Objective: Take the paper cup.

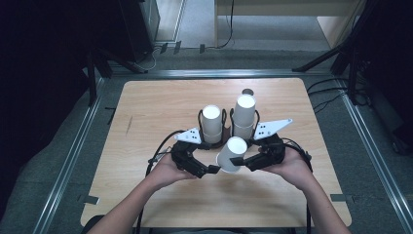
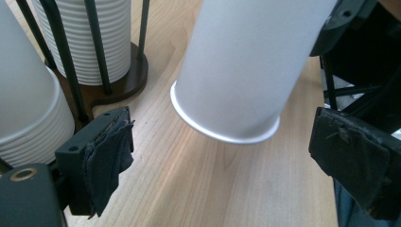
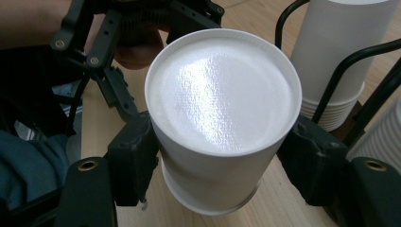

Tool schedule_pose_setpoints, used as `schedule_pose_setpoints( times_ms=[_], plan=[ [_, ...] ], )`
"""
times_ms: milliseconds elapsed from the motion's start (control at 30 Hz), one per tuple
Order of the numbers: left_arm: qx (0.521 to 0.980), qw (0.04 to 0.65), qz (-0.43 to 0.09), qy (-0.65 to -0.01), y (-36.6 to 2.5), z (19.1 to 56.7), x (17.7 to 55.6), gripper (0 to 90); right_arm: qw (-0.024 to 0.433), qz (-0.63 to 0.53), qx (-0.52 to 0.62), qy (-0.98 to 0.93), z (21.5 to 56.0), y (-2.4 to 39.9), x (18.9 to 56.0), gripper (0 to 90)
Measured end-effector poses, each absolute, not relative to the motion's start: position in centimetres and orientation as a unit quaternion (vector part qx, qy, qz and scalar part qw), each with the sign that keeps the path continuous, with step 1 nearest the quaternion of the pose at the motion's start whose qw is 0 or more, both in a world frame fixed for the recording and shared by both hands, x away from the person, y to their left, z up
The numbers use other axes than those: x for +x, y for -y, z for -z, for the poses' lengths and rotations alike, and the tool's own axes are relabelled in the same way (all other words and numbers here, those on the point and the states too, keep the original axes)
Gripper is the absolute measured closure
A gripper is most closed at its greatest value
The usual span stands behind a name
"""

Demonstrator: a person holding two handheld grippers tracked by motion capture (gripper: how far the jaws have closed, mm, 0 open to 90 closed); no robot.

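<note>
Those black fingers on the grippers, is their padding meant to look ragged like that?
It does look worn. In the left gripper view, the dark fabric on the left gripper's fingers hangs frayed and loose. The tilted white cup and table look undamaged.

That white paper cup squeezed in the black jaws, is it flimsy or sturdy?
Probably flimsy: the white paper cup looks thin-walled and empty, so likely light. The right gripper pinches its sides, and a harder squeeze might dent it. Set down sideways, its round wall would likely roll.
</note>
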State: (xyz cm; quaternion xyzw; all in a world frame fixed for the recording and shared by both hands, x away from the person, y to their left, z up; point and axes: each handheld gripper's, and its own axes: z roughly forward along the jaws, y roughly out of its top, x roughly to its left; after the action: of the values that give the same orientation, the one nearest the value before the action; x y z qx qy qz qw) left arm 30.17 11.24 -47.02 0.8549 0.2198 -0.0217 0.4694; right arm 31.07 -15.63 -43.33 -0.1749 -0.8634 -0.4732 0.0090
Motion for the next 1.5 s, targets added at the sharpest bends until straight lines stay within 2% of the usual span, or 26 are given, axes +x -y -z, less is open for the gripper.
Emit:
schedule_pose_setpoints(
  times_ms=[867, 933, 1367, 1433, 1500],
  plan=[
    [0.860, 0.468, 0.043, -0.199, -10.0, 48.0, 30.0, 8.4, 0.040, 0.472, -0.154, 0.867, 43.9, 13.0, 30.7, 32.6],
    [0.856, 0.475, 0.046, -0.198, -10.1, 48.0, 30.0, 14.3, 0.040, 0.472, -0.155, 0.867, 43.9, 12.9, 30.7, 32.6],
    [0.859, 0.474, 0.036, -0.190, -10.2, 48.0, 30.0, 18.7, 0.042, 0.474, -0.157, 0.865, 44.0, 12.9, 30.8, 32.6],
    [0.859, 0.477, 0.034, -0.183, -10.1, 47.9, 29.8, 24.2, 0.042, 0.471, -0.160, 0.867, 44.0, 12.9, 30.9, 33.1],
    [0.858, 0.478, 0.037, -0.183, -10.1, 47.9, 29.8, 24.2, 0.041, 0.471, -0.159, 0.867, 44.1, 12.9, 30.8, 33.1]
  ],
)
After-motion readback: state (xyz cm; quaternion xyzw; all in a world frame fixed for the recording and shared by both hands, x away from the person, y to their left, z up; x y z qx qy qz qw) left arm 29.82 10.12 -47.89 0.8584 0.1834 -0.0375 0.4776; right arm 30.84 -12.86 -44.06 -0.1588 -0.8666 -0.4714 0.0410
